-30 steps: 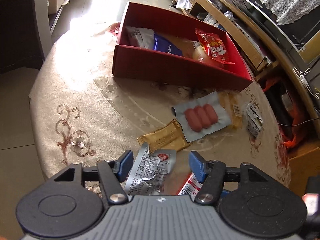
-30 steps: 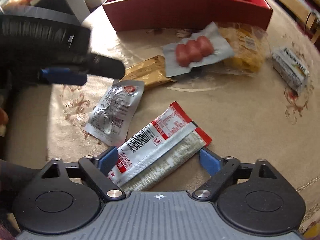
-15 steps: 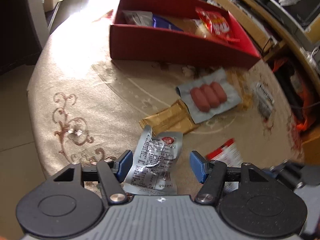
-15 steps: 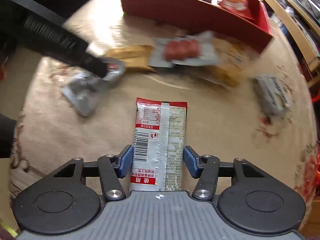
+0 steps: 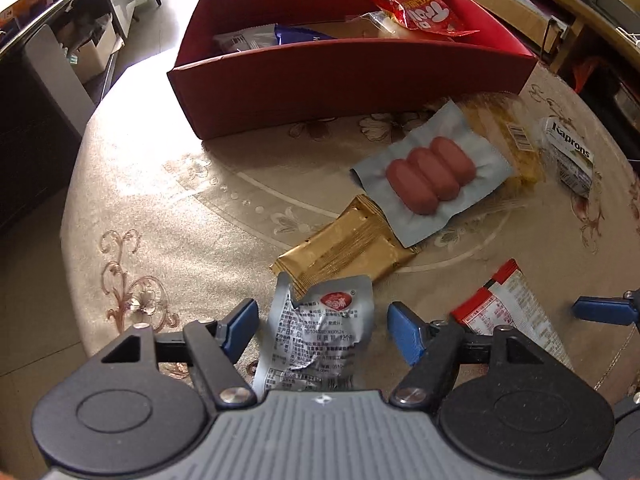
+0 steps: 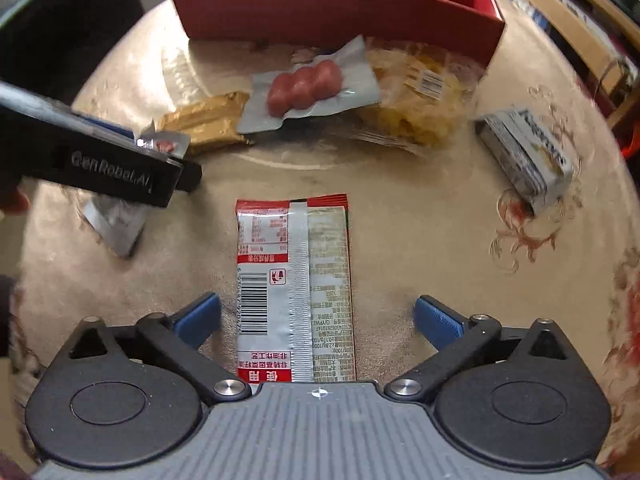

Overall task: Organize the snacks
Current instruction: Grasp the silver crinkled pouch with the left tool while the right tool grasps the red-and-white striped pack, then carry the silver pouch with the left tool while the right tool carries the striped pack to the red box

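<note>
- The left gripper (image 5: pixel 322 330) was seen with its jaws spread apart, its blue fingertips (image 5: pixel 240 326) set on either side of a crumpled silver foil sachet (image 5: pixel 318 340) without touching it.
- The silver foil sachet was laid flat on the beige embroidered tablecloth (image 5: pixel 168 208), on the near side of the red cardboard box (image 5: pixel 344 80) and well apart from it.
- A gold wrapper (image 5: pixel 348 248) was found just beyond the sachet, toward the red box, its near corner overlapped by the sachet's torn top edge.
- A vacuum pack of three sausages (image 5: pixel 430 174) was placed between the gold wrapper and the red box, one corner resting on the gold wrapper and its far side over a clear bag of yellow snacks (image 5: pixel 508 136).
- A small carton marked "Kaprons" (image 5: pixel 568 152) was seen to the right of the yellow bag, near the table edge.
- Inside the red box a red snack bag (image 5: pixel 416 10), a blue packet (image 5: pixel 304 35) and a grey packet (image 5: pixel 244 40) were held.
- The right gripper (image 6: pixel 318 320) was likewise held wide open, with clear gaps left between its fingertips (image 6: pixel 200 316) and a long red-and-white barcoded packet (image 6: pixel 294 280) lying lengthwise between them.
- That packet was pointed toward the red box, on the near side of the sausage pack and apart from it.
</note>
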A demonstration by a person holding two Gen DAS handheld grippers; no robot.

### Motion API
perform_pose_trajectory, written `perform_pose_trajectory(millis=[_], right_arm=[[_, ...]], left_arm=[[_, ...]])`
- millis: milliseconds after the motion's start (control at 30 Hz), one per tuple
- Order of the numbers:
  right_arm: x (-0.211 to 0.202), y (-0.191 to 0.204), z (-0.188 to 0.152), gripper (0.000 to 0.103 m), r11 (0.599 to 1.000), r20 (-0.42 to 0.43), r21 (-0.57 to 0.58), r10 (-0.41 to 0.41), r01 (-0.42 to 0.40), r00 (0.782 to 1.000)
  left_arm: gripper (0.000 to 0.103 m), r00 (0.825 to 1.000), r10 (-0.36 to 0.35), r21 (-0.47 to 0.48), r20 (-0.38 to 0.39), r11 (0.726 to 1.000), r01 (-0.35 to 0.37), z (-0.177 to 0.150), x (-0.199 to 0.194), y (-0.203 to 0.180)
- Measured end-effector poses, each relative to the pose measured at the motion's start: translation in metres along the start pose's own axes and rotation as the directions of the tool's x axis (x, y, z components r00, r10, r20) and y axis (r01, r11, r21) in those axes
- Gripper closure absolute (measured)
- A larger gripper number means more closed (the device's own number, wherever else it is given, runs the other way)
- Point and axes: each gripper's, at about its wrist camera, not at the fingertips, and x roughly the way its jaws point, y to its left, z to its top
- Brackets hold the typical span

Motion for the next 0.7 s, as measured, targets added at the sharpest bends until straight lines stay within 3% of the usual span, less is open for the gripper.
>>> perform_pose_trajectory(millis=[100,200,267,400,700], right_arm=[[0.001,0.000,0.004,0.001,1.000,-0.013,0.016,-0.001,0.001,1.000],[-0.007,0.007,0.005,0.025,0.999,0.014,-0.039,0.017,-0.017,1.000],[-0.009,0.014,0.009,0.041,0.998,0.027,-0.062,0.023,-0.021,0.999],[-0.011,0.018,0.013,0.048,0.997,0.037,-0.081,0.020,-0.017,0.999],[-0.030,0.002,0.015,0.050,0.999,0.103,-0.016,0.040,-0.038,0.994]], left_arm=[[0.036,1.000,0.010,-0.011,-0.006,1.000,-0.010,-0.001,-0.001,0.002],[0.048,1.000,0.019,-0.030,-0.010,0.999,-0.019,-0.006,-0.005,0.003],[0.049,1.000,0.015,-0.031,-0.014,0.999,-0.015,-0.008,-0.006,0.003],[0.050,1.000,-0.004,-0.060,-0.014,0.998,0.003,-0.009,-0.010,0.006],[0.050,0.996,-0.079,-0.112,0.033,0.990,0.082,-0.002,-0.027,0.011]])
